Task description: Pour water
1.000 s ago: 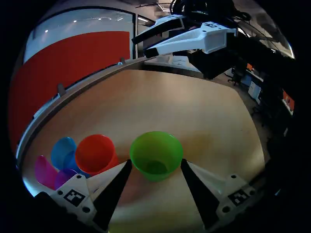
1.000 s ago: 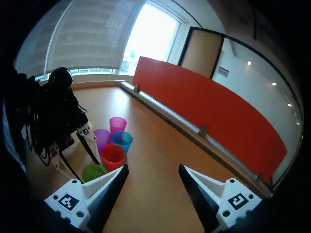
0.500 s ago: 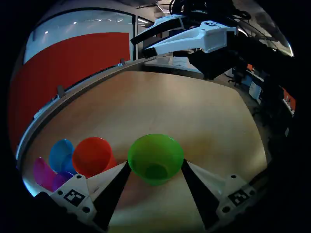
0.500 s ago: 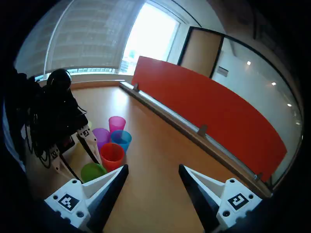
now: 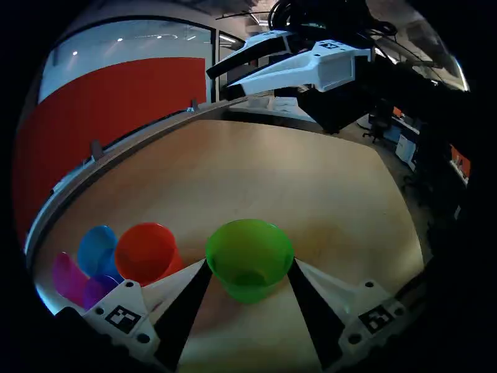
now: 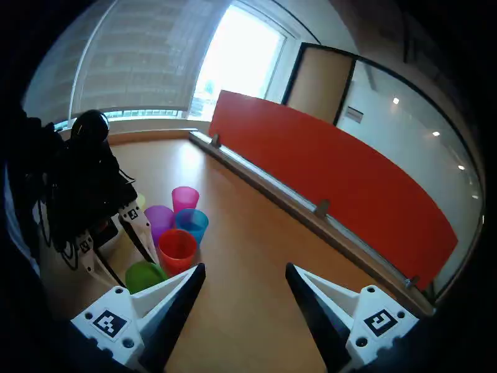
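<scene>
Opposing views, green cup point(image 5: 249, 258) shared

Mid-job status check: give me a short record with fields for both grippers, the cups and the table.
left gripper: open, one finger on each side of the green cup; contact cannot be told
right gripper: open, nothing between its fingers, raised over the table
green cup: upright on the table; water inside cannot be told
other cups: red cup, blue cup, purple cup, pink cup, upright in a cluster, red nearest the green
table: wooden, red partition along its far edge
</scene>
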A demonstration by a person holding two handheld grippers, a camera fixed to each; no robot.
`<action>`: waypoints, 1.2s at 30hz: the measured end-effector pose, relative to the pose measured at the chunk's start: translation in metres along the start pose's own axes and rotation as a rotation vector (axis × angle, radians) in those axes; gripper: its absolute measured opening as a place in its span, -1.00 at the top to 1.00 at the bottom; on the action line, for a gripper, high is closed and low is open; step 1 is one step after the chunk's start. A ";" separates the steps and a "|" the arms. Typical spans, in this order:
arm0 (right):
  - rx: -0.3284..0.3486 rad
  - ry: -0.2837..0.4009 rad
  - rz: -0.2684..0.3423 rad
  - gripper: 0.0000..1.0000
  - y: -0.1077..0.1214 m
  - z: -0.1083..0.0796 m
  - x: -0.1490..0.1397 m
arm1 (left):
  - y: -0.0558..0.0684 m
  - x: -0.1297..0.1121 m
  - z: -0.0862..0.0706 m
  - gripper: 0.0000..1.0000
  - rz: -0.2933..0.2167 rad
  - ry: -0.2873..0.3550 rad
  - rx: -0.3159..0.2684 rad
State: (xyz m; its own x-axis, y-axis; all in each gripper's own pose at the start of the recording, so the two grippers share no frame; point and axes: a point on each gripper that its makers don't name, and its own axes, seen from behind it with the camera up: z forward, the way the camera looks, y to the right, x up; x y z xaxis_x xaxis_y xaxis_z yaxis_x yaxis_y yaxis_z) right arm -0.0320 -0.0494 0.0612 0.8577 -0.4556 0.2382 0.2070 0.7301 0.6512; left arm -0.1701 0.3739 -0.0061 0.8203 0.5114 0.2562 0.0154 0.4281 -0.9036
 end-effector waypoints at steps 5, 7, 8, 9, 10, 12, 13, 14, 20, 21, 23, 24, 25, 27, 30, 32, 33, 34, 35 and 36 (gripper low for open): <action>0.000 0.000 0.001 -1.00 0.000 0.000 0.001 | -0.001 0.005 -0.005 -0.70 -0.017 0.017 -0.005; 0.000 0.001 0.000 -1.00 0.000 0.000 0.001 | -0.002 0.005 -0.007 -0.70 -0.022 0.020 -0.004; 0.000 0.001 0.000 -1.00 0.000 0.000 0.001 | -0.003 0.005 -0.008 -0.70 -0.025 0.020 -0.004; 0.000 0.001 -0.001 -1.00 0.000 0.000 0.002 | -0.003 0.005 -0.009 -0.70 -0.026 0.020 -0.004; -0.001 0.002 -0.002 -1.00 -0.001 0.000 0.002 | -0.004 0.005 -0.010 -0.70 -0.026 0.020 -0.004; -0.002 0.003 -0.003 -1.00 -0.001 0.000 0.002 | -0.004 0.005 -0.011 -0.70 -0.026 0.021 -0.004; -0.002 0.003 -0.002 -1.00 -0.001 0.000 0.002 | -0.003 0.006 -0.012 -0.70 -0.025 0.026 -0.004; -0.002 0.003 -0.001 -1.00 0.000 0.000 0.002 | -0.003 0.007 -0.013 -0.70 -0.025 0.031 -0.005; -0.003 0.004 -0.001 -1.00 0.000 0.000 0.004 | -0.001 0.013 -0.020 -0.70 -0.040 0.060 -0.009; -0.004 0.005 -0.001 -1.00 0.000 0.000 0.004 | -0.002 0.014 -0.021 -0.70 -0.042 0.066 -0.008; -0.002 0.008 -0.001 -1.00 -0.001 0.000 0.006 | -0.005 0.017 -0.023 -0.70 -0.043 0.080 0.000; -0.002 0.009 -0.001 -1.00 -0.001 0.000 0.006 | -0.006 0.019 -0.024 -0.70 -0.043 0.086 0.004; -0.002 0.009 -0.001 -1.00 -0.001 0.000 0.007 | -0.007 0.021 -0.024 -0.70 -0.042 0.093 0.009; -0.001 0.011 -0.001 -1.00 -0.002 0.000 0.007 | -0.009 0.024 -0.026 -0.70 -0.041 0.105 0.017; -0.002 0.011 -0.001 -1.00 -0.002 0.000 0.007 | -0.012 0.031 -0.029 -0.70 -0.039 0.134 0.027; -0.004 0.011 0.000 -1.00 -0.001 0.000 0.007 | -0.012 0.035 -0.032 -0.69 -0.041 0.153 0.030; -0.004 0.011 0.000 -1.00 -0.001 0.000 0.007 | -0.013 0.037 -0.034 -0.69 -0.043 0.162 0.032; -0.004 0.013 0.001 -1.00 -0.001 0.000 0.008 | -0.014 0.039 -0.036 -0.70 -0.045 0.173 0.035; -0.005 0.014 0.002 -1.00 -0.001 0.000 0.008 | -0.015 0.042 -0.037 -0.70 -0.048 0.182 0.038; -0.005 0.015 0.003 -1.00 -0.001 0.000 0.009 | -0.016 0.044 -0.039 -0.70 -0.050 0.192 0.041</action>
State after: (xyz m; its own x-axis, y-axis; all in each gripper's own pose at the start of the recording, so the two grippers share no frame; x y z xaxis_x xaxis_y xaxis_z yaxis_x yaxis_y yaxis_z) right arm -0.0247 -0.0543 0.0630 0.8654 -0.4455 0.2291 0.2065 0.7339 0.6471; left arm -0.1119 0.3607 0.0060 0.9130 0.3394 0.2265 0.0385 0.4810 -0.8759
